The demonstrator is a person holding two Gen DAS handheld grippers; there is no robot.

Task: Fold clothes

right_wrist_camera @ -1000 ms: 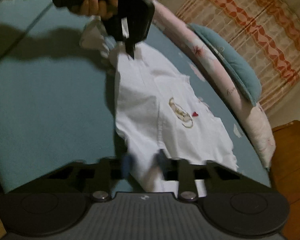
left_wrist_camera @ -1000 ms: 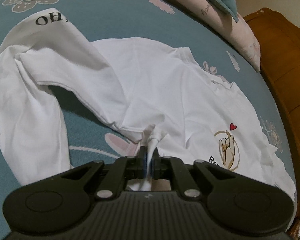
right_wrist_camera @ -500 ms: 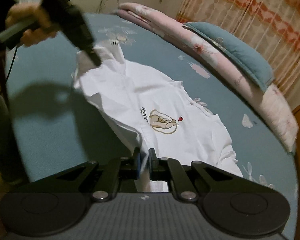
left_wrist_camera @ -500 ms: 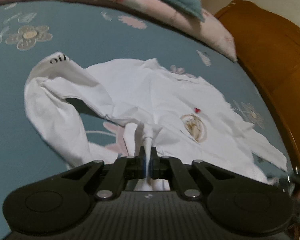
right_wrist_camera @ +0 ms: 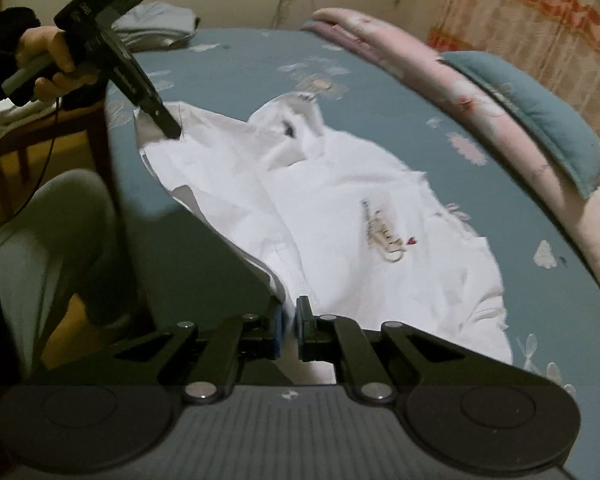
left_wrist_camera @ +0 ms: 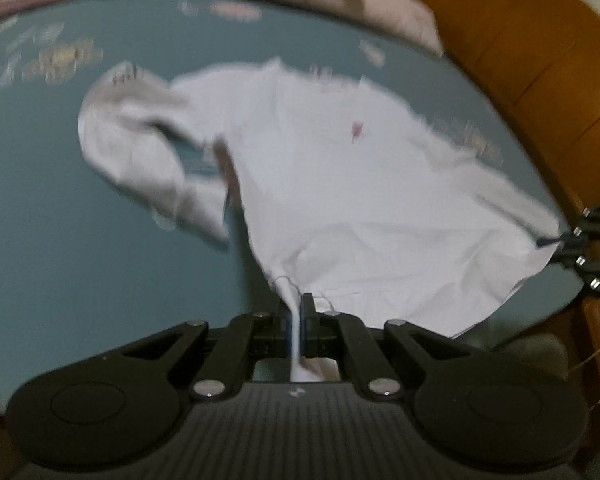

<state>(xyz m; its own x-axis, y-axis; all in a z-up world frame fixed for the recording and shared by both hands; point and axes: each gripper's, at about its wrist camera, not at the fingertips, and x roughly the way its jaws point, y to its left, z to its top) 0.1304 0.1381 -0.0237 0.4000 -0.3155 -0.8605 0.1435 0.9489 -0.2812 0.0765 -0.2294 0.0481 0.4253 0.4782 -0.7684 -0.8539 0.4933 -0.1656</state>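
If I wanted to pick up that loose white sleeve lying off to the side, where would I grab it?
Probably at the cuff end of the sleeve, coming from the open bedsheet side. It curls away from the shirt body, so its outer edge lies free. Both the left gripper and the right gripper are already clamped on the hem.

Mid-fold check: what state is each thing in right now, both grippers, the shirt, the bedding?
left gripper: shut on the shirt's edge.
right gripper: shut on the opposite shirt edge.
white shirt: print side up, stretched between the grippers, one sleeve crumpled, partly resting on the bed.
blue bedsheet: spread flat.
pink quilt: folded along the far side.
teal pillow: lying on the quilt.
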